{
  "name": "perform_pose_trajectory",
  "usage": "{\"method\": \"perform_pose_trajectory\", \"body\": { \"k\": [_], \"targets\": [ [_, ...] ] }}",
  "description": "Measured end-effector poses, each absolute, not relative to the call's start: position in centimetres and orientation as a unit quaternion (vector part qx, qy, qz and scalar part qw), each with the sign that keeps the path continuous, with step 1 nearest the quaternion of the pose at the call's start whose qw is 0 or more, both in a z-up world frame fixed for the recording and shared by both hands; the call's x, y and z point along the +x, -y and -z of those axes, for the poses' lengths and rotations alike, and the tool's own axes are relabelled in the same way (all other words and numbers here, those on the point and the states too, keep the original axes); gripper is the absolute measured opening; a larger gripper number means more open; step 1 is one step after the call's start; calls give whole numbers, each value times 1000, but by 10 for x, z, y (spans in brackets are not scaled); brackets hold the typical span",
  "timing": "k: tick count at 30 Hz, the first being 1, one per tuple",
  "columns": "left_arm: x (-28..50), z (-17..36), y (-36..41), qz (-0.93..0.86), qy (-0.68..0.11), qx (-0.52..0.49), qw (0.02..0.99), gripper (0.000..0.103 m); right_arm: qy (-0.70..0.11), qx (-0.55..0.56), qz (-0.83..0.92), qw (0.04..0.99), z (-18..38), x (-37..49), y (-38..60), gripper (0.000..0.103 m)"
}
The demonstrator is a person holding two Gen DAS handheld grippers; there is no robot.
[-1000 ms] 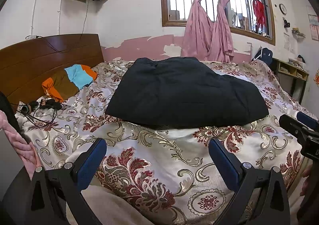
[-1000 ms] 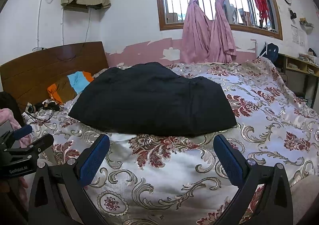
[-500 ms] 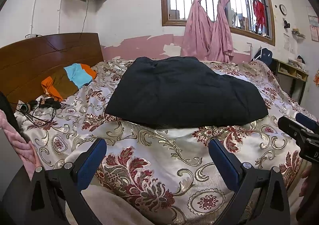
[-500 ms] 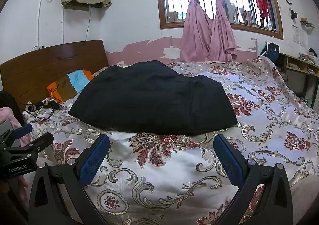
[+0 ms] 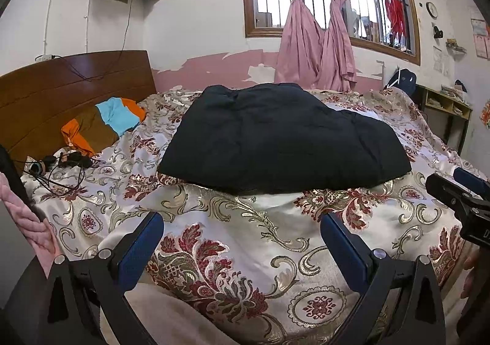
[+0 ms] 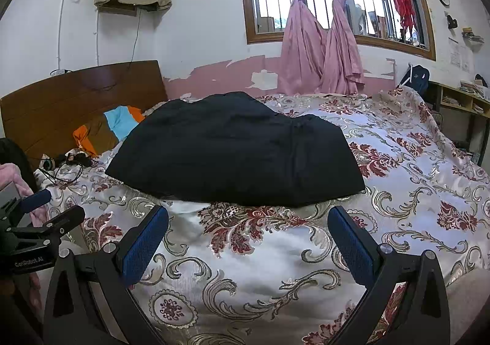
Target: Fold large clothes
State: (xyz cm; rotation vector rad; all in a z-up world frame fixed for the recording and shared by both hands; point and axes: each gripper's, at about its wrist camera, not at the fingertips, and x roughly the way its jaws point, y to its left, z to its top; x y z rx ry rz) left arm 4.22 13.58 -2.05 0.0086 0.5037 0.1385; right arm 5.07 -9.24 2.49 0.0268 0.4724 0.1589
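The folded black garment (image 5: 284, 140) is laid flat on the floral bedspread (image 5: 245, 241). The left gripper (image 5: 242, 241) and right gripper (image 6: 248, 234) are held level before its near edge, fingers spread apart, nothing gripped. A striped pillow (image 5: 104, 121) and tangled cables (image 5: 61, 164) are seen near the headboard (image 5: 61, 91), well apart from the garment.

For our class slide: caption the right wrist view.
Open right gripper hovers before a folded black garment on a floral bedspread.

The folded black garment (image 5: 281, 136) hides its own underside. The right gripper (image 5: 459, 192) is cut off by the left wrist view's edge.
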Motion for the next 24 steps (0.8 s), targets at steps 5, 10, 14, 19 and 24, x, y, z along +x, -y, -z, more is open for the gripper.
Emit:
{"method": "perform_pose_trajectory", "body": {
  "k": [5,10,14,19,24],
  "targets": [
    [42,21,-135,-67,-246,5,967,103,-234,13,-78,969,-25,51,92,102],
    [45,25,-129,-88,-256,25,962,103,-235,12,-80,969,-23,51,93,102],
    [47,27,-134,-93,-262,20,960,103,-235,12,-80,969,-23,51,93,102],
    [46,27,-137,-95,-264,12,960,103,-234,12,-80,969,-23,50,94,102],
    [45,27,-136,-96,-263,14,960,103,-233,10,-81,969,-24,50,95,102]
  ]
}}
